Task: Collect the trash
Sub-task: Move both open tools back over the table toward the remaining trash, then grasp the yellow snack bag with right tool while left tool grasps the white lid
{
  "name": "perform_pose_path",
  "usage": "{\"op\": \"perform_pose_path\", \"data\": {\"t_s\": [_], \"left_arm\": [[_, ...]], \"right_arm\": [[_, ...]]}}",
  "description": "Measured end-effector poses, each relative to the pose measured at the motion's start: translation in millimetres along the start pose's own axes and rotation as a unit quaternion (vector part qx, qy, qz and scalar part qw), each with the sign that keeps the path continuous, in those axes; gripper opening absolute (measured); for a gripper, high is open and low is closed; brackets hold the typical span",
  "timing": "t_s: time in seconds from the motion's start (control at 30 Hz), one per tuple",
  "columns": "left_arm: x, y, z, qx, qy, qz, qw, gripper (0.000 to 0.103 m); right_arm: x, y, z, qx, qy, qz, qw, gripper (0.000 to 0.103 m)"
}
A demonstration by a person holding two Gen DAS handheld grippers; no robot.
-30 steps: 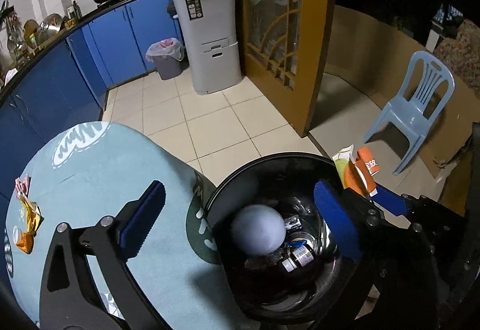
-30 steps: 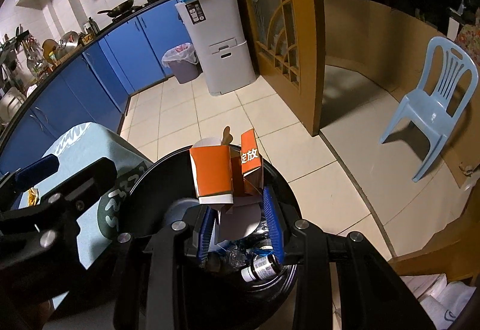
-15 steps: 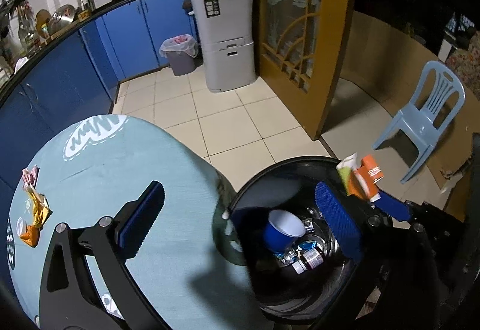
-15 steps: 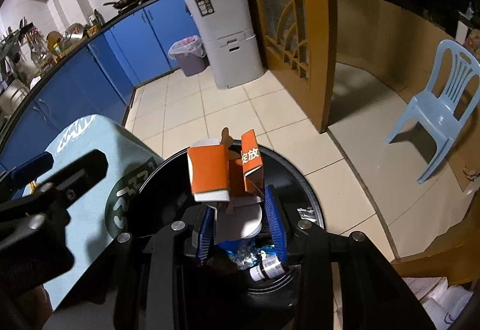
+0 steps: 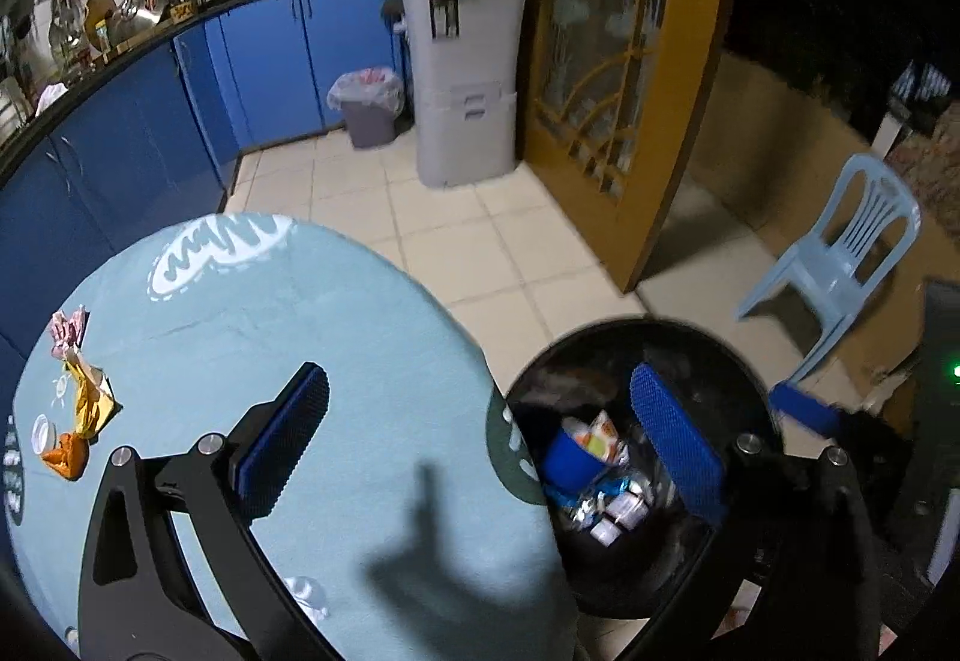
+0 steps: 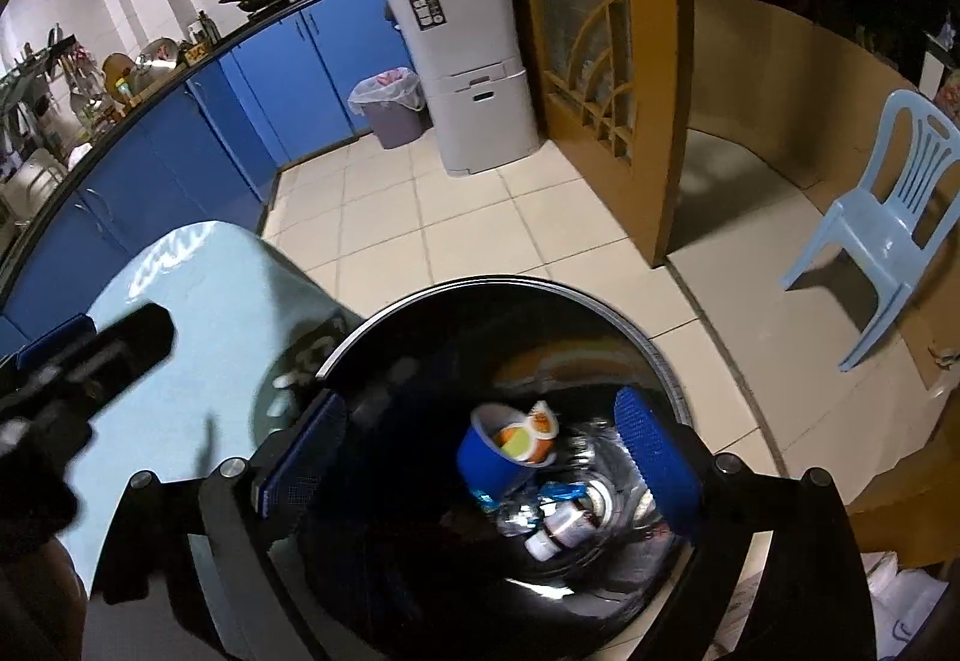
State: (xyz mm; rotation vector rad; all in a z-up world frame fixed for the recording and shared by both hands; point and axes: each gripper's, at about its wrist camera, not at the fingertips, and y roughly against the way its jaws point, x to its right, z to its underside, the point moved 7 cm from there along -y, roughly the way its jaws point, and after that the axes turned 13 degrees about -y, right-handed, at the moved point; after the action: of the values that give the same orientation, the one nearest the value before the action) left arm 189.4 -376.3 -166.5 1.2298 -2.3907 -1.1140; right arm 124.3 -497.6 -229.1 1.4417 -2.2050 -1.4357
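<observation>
My right gripper (image 6: 480, 460) hangs over the black trash bin (image 6: 498, 281), its jaws opening, with nothing between them. Below it the orange carton (image 6: 531, 436) lies in the bin against a blue cup (image 6: 486, 457), on top of small bottles and wrappers. My left gripper (image 5: 480, 445) is open and empty, one finger over the light blue round table (image 5: 300, 313), the other over the bin (image 5: 744, 379). A yellow-orange wrapper (image 5: 87, 409), a pink wrapper (image 5: 67, 328) and a white scrap (image 5: 306, 598) lie on the table.
The bin stands on the tiled floor against the table's right edge. A grey drawer unit (image 5: 465, 120) and a lined grey waste bin (image 5: 367, 107) stand by the blue cabinets. A wooden door (image 5: 630, 90) and a pale blue plastic chair (image 5: 840, 265) are to the right.
My right gripper opened and the orange carton dropped into the bin beside the blue cup. My left gripper drifted left, from over the bin toward the table.
</observation>
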Motion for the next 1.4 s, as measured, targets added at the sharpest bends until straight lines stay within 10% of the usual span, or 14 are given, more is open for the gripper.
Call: {"op": "perform_pose_path", "data": {"t_s": [0.1, 0.37, 0.57, 0.97, 1.4], "left_arm": [[-25.1, 22.5, 4.1, 0.05, 0.017, 0.012, 0.9985, 0.099], [-119.1, 43.4, 48.9, 0.031, 0.073, -0.036, 0.9962, 0.099], [-197.8, 60.3, 88.8, 0.005, 0.091, -0.132, 0.987, 0.099], [-332.3, 62.2, 179.5, -0.055, 0.191, -0.182, 0.963, 0.099], [-378.5, 35.4, 210.6, -0.082, 0.221, -0.14, 0.9616, 0.097]], "right_arm": [[-16.2, 4.1, 3.8, 0.011, -0.002, 0.011, 1.0, 0.089], [-95.8, 19.4, 14.8, 0.071, 0.044, 0.03, 0.996, 0.089], [-167.9, -6.5, 47.1, 0.006, 0.114, 0.014, 0.993, 0.089], [-308.8, -34.4, 100.6, -0.015, 0.219, -0.027, 0.975, 0.089], [-380.2, -75.2, 120.9, -0.054, 0.245, -0.049, 0.967, 0.083]]}}
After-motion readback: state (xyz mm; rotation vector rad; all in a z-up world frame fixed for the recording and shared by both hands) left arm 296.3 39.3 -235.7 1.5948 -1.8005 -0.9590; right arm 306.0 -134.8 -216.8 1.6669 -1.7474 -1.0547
